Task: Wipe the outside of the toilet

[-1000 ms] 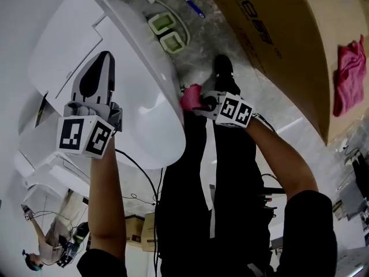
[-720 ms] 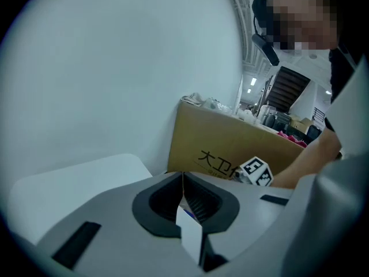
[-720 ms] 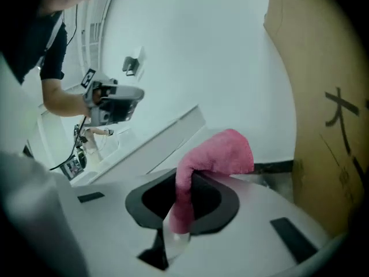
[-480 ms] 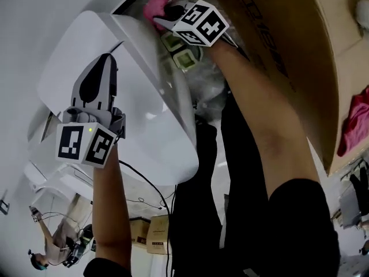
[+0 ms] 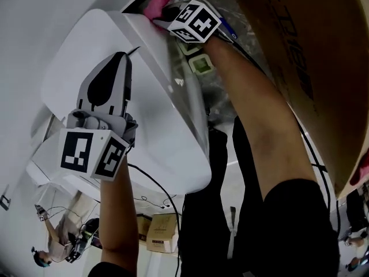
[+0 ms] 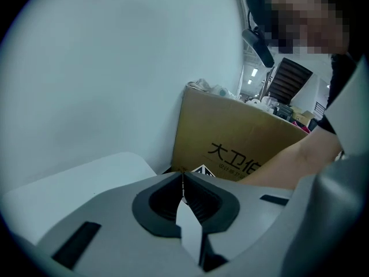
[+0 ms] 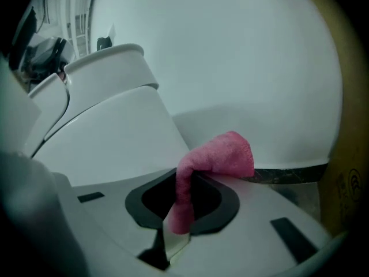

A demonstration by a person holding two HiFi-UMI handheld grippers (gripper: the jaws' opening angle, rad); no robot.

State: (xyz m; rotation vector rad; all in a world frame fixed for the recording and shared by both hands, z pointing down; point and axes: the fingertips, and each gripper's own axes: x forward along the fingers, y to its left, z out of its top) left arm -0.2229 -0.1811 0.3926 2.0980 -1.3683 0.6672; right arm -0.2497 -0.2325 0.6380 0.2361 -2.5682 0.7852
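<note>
The right tongs (image 5: 168, 11) pinch a pink cloth (image 5: 154, 4), which is held at the far edge of the white toilet (image 5: 155, 114), close to the wall (image 7: 230, 51). The left tongs (image 5: 120, 59) are pressed together with nothing between them. They sit over the toilet's top on its left side, and whether they touch it cannot be told. To the right, past the person's right forearm (image 5: 253, 108), stands a cardboard box (image 5: 311, 51).
</note>
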